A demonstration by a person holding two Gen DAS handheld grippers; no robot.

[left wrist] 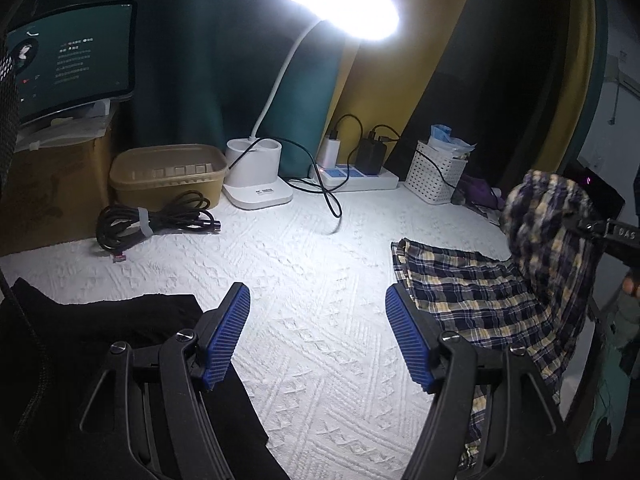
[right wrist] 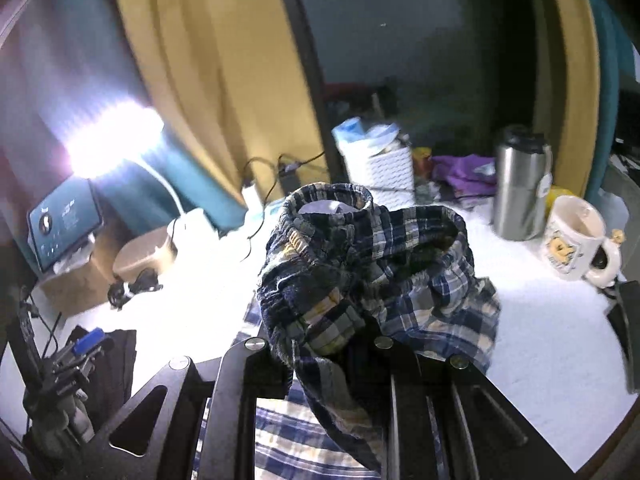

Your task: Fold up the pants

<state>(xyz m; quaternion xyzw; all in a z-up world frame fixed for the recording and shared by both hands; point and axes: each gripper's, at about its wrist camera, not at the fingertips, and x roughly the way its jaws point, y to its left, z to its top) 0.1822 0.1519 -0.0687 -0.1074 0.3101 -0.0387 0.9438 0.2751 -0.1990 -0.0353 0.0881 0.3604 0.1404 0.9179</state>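
Right wrist view shows the right tool (right wrist: 320,344) clamped on the pants (right wrist: 360,256), lifting their waistband to fold it, while left of the pants the left tool (left wrist: 318,336) gapes empty.

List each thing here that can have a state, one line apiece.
Plaid pants: unfolded, waistband end lifted, rest trailing on the bedspread.
Right gripper: shut on the plaid pants.
Left gripper: open, nothing between its pads.
Desk lamp: on.
Tablet: screen lit.
Black cable: coiled, strapped.
Tan container: lid on.
Mug: upright.
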